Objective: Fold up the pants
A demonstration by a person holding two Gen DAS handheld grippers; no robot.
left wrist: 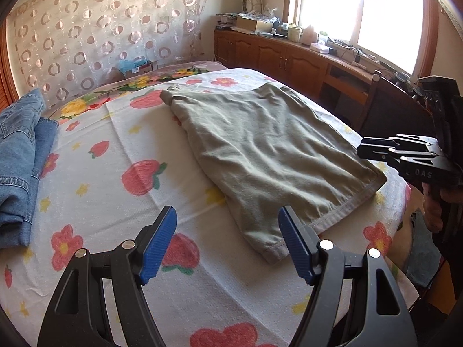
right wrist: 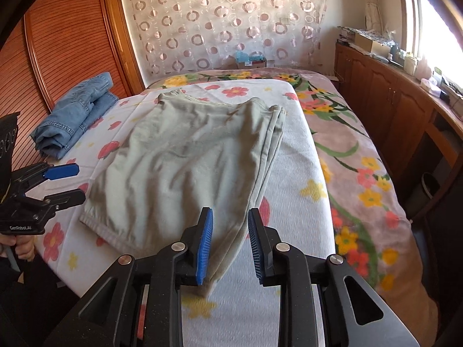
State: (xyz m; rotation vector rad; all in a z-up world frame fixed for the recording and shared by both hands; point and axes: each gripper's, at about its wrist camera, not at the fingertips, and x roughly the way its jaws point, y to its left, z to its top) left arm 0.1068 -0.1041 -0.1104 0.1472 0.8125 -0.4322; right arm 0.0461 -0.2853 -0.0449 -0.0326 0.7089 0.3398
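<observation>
At the bottom of the left wrist view, the left gripper (left wrist: 227,243) stands wide apart with nothing between its pads, over the flowered towel (left wrist: 115,150) on the bed. The right gripper (right wrist: 230,245) is partly apart at the bottom of its own view, gripping nothing, just above the near corner of the folded olive pants (right wrist: 185,162). These lie mid-frame, flat on the towel. Folded jeans (right wrist: 75,118) sit farther off, upper left.

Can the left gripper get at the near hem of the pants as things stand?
Probably yes. The left gripper is open, nothing lies between it and the pants, whose hem corner sits just ahead by one finger.
</observation>
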